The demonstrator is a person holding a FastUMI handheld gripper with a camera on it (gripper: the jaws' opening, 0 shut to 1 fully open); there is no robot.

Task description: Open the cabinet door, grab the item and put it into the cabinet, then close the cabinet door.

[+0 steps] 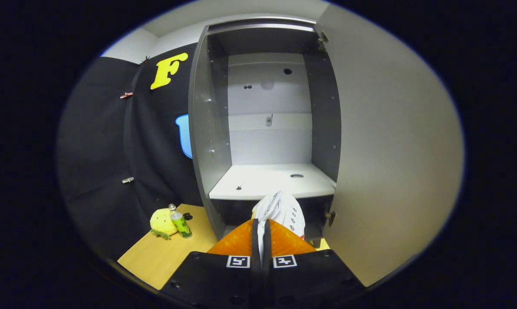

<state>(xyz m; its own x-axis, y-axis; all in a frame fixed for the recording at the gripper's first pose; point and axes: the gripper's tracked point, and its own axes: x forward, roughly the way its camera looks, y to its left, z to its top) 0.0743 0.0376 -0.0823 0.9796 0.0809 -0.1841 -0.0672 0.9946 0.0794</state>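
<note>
Gripper clamped on white plastic packet, lower centre, just short of cabinet shelf. Door swung open right. Advise: lift packet over shelf lip, carry well inside, set down before releasing.

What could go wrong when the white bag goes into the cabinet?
1. The white bag is pinched only by its thin edge between the nearly closed jaws of the gripper, so it might slip out before reaching the shelf.
2. The bag hangs below the shelf's front edge, so it could catch there.
3. The open cabinet door stands close beside the gripper and could get bumped.
</note>
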